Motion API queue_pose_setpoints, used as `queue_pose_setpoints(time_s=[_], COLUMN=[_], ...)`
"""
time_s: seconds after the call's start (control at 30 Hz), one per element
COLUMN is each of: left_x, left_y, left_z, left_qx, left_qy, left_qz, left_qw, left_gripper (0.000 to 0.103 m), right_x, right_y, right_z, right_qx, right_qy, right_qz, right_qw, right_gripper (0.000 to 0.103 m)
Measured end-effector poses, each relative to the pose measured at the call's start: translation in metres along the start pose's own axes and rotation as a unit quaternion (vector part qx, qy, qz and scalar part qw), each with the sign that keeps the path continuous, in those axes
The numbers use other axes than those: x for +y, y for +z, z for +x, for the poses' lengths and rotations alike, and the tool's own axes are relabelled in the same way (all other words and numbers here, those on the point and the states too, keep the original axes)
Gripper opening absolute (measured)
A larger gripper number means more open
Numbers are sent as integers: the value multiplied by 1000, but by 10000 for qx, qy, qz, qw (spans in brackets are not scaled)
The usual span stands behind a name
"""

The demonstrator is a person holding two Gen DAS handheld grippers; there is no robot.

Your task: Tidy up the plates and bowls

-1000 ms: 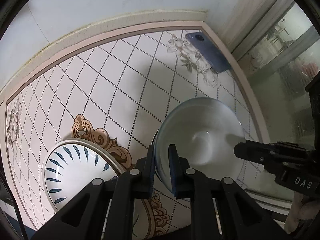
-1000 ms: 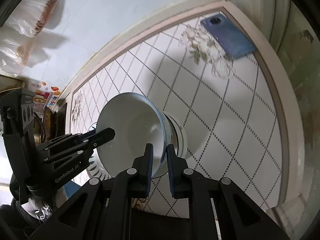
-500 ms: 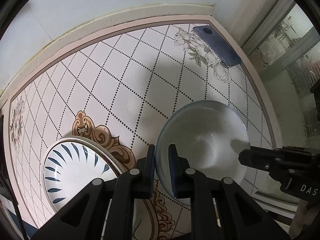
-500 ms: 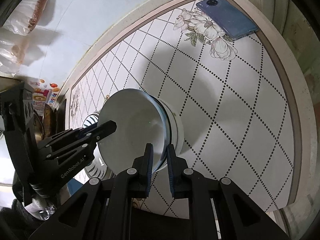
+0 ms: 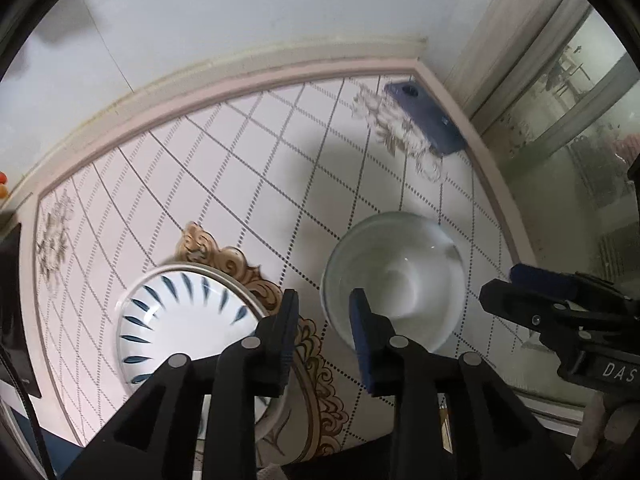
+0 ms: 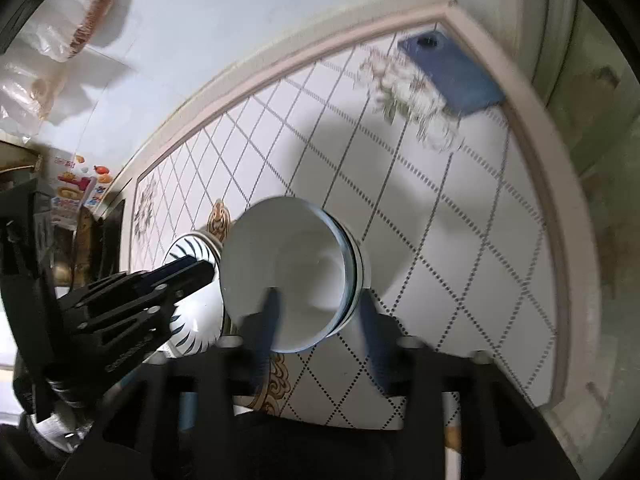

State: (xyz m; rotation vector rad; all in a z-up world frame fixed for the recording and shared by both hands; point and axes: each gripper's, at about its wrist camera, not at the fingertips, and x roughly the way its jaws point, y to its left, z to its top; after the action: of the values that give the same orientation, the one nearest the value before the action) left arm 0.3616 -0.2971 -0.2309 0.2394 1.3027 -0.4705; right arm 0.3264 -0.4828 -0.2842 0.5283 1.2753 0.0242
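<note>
A clear glass bowl (image 5: 394, 280) rests nested in a white bowl (image 6: 360, 276) on the patterned table. My left gripper (image 5: 324, 332) hangs over the bowl's left rim. Its jaws are opening, the rim stands between them and the pads are off it. My right gripper (image 6: 318, 328) straddles the near rim of the glass bowl (image 6: 288, 276); its blurred jaws are opening and stand wide of the glass. Each gripper shows in the other's view, the right gripper (image 5: 500, 284) and the left gripper (image 6: 200, 270). A white dish with blue strokes (image 5: 180, 316) sits to the left.
A blue phone (image 5: 426, 120) lies in the table's far right corner, on a flower print. The table's pink border (image 6: 556, 208) runs along the wall and the right side. Plastic bags (image 6: 60, 40) hang on the wall at the far left. A glass door (image 5: 580, 140) stands on the right.
Both grippers were shut on the glass bowl's rim; now their jaws have parted and let it go. Both have lifted a little, so the bowl looks smaller.
</note>
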Motion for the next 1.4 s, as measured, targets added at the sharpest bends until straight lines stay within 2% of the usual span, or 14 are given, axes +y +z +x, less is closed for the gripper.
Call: queue_pose_setpoints(time_s=[0.03, 0.1, 0.13, 0.17, 0.27, 0.33, 0.43, 0.53, 0.73, 0.87, 0.93, 1.13, 1.4], left_x=[0, 1, 2, 2, 3, 4, 7, 11, 16, 19, 23, 39, 37], left_y=[-1, -3, -3, -5, -9, -10, -13, -15, -17, -14, -9, 11, 34], left_z=[-8, -20, -25, -31, -51, -60, -75, -87, -97, -82, -69, -5, 76], left_qx=[-70, -136, -170, -226, -397, -470, -611, -726, -783, -698, -623, 86, 853], left_qy=[-15, -68, -119, -149, -219, -304, -400, -492, -578, -562, -582, -883, -1157], left_qz=[34, 87, 111, 141, 252, 256, 247, 237, 200, 120, 12, -543, -720], left_qw=[10000, 9998, 9997, 9995, 9987, 9981, 9970, 9959, 9951, 9959, 9964, 9946, 9870], left_gripper=[27, 45, 64, 76, 78, 89, 89, 99, 99, 99, 99, 99, 96], right_x=[5, 12, 16, 18, 27, 33, 45, 54, 63, 57, 50, 20, -26], right_y=[-2, -5, -7, -9, -16, -22, -32, -41, -54, -53, -49, -33, -14], right_z=[-8, -18, -25, -30, -45, -57, -75, -92, -117, -117, -107, -53, 30], right_qx=[-123, -247, -329, -374, -475, -602, -775, -928, -1197, -1197, -1105, -735, -127], right_qy=[-102, -274, -361, -394, -531, -633, -814, -897, -856, -717, -549, 13, 683], right_qz=[-34, -74, -63, -49, -22, -41, -118, -113, 19, 146, 185, 379, 842], right_qw=[9999, 9993, 9988, 9985, 9975, 9962, 9936, 9916, 9891, 9901, 9922, 9966, 9940], right_gripper=[68, 76, 79, 80, 86, 90, 93, 95, 97, 97, 97, 98, 98])
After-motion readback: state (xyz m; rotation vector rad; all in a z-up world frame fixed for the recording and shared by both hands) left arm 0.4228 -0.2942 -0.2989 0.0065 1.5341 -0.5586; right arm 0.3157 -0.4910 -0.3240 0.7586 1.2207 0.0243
